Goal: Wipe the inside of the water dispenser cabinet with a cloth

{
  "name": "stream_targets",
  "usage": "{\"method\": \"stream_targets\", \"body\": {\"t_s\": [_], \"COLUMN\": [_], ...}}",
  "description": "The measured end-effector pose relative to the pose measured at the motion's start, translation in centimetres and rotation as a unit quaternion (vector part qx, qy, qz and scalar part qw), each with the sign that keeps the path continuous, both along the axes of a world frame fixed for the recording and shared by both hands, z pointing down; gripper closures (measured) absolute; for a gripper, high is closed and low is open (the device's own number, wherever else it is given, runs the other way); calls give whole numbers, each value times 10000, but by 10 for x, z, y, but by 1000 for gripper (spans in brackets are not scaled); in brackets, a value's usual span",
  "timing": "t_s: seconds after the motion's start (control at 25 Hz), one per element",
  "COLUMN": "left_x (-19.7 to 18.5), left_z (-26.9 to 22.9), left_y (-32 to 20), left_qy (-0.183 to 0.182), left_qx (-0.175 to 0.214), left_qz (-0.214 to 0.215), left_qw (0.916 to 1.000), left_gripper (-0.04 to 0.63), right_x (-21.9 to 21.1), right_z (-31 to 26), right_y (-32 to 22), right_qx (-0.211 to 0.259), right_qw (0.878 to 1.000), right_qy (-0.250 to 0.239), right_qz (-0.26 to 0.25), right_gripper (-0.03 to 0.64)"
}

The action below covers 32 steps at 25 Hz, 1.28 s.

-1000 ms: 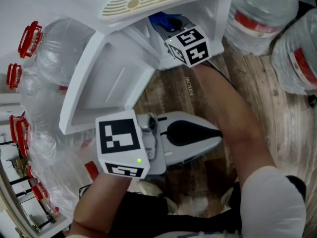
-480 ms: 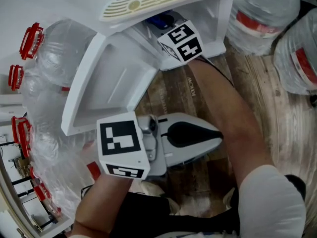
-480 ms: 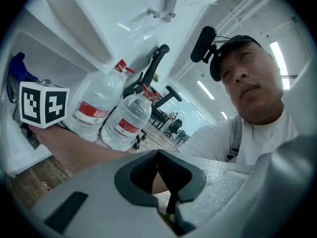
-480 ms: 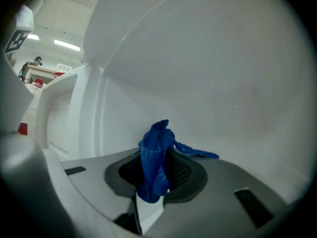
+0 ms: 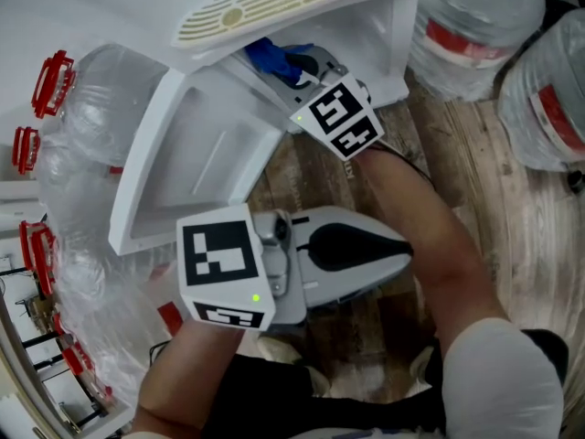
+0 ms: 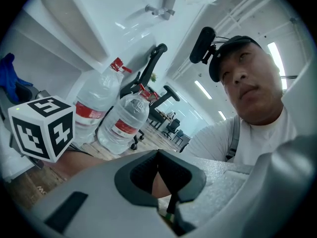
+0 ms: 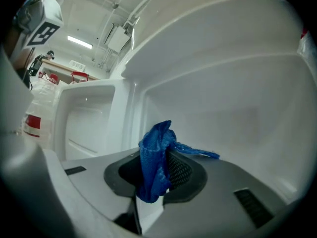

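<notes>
- The cloth (image 7: pixel 154 157) was pinched in the right gripper (image 7: pixel 159 180), bunched up past its tips, inside the water dispenser cabinet (image 7: pixel 228 103).
- Cabinet wall was seen dead ahead of those jaws, nothing in between; the open door (image 7: pixel 84 118) was off to their left.
- The left gripper (image 6: pixel 159 175) was held closed on nothing, well back, so the right was judged nearer.

Right gripper (image 7: pixel 157 180) outstretched, fingers (image 7: pixel 181 170) pinching cloth (image 7: pixel 156 150) — left gripper (image 6: pixel 158 165) low, closed
</notes>
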<state>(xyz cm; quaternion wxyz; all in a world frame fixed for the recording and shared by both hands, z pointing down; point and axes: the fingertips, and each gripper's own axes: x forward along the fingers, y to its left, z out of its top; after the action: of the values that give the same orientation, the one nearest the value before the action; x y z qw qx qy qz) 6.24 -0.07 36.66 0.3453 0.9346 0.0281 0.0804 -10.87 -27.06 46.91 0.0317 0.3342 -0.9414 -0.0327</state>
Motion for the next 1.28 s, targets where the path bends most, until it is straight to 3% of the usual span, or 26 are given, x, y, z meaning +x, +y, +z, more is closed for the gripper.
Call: {"method": "stream_targets", "body": {"t_s": [0.28,0.6,1.28], "left_x": [3,-8,-4], "left_z": [2,3,1], "left_y": [1,2,1], "left_qy": [0,-2,37], "left_qx": [35,61,-138], "left_qz": [65,47,-16], "left_qw": [10000,10000,9999], "left_gripper": [592,592,592], "right_x": [21,12,-6], "right_z": [-14,-28,-55], "right_y": [-22,-63,-9], "right_qx": [-11,-61,636], "right_qw": [9993,9987,9974], "right_qy": [-198,-267,-246], "right_qz": [301,430,236], "right_gripper": [534,534,534]}}
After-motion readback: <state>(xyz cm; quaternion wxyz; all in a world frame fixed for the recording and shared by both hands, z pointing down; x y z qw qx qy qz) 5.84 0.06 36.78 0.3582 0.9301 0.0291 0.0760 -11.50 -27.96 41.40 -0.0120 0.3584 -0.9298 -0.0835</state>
